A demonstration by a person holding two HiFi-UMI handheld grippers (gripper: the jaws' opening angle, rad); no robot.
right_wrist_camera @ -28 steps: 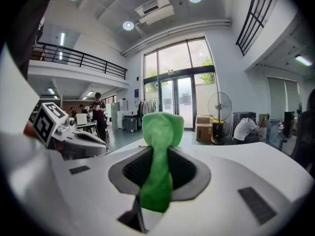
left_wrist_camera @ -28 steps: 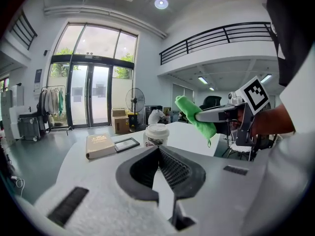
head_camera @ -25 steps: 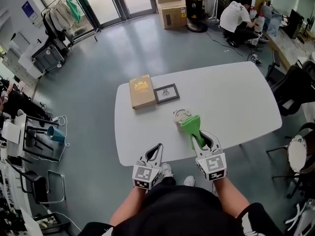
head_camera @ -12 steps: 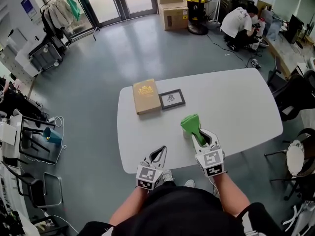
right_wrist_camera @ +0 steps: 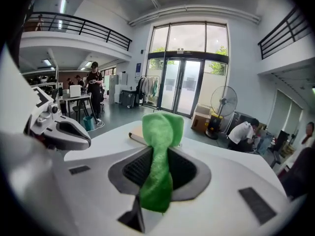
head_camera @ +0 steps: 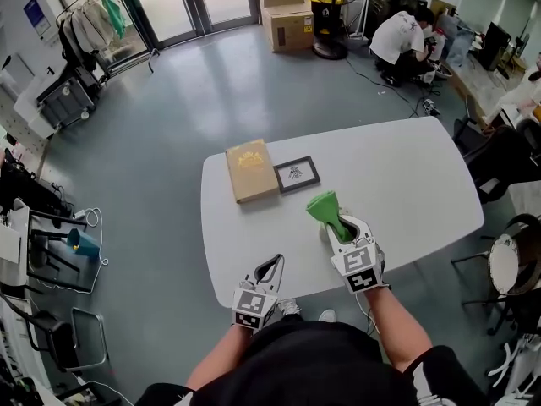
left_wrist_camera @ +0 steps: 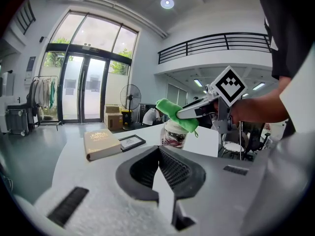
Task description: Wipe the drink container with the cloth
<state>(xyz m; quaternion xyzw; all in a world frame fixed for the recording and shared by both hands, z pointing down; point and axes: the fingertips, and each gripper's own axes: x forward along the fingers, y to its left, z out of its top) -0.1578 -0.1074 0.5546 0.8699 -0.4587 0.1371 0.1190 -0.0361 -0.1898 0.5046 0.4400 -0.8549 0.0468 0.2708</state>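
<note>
While the right gripper [head_camera: 340, 227] reaches out over the white desk [head_camera: 406, 167], its fingers are clamped on a green cloth [head_camera: 324, 205]. In the right gripper view the cloth [right_wrist_camera: 160, 132] runs up through the narrow gap between the two fingers of the right gripper [right_wrist_camera: 157, 154] and bunches into a thick fold beyond their tips.

From the left gripper view, that fold of cloth [left_wrist_camera: 174, 113] rests on the lid of the drink container [left_wrist_camera: 172, 135], a cup with a patterned sleeve standing upright on the desk. The right gripper [left_wrist_camera: 197, 109] comes in at it from about 3 o'clock. In the head view the cloth covers the container from above, so little of it can be made out there.

The left gripper [head_camera: 275, 262] is held low at the near edge of the desk, at about 7 o'clock from the right one and well apart from the container. Its fingers are drawn together with nothing between them, as the left gripper view shows where the left gripper [left_wrist_camera: 158, 149] closes to a point.

A tan book [head_camera: 251, 170] lies flat at about 10 o'clock from the cloth, and a small dark picture frame [head_camera: 297, 174] lies just beside the book, at 3 o'clock from it. Both show in the left gripper view too, the book [left_wrist_camera: 101, 141] at 9 o'clock from the frame [left_wrist_camera: 132, 141].
</note>
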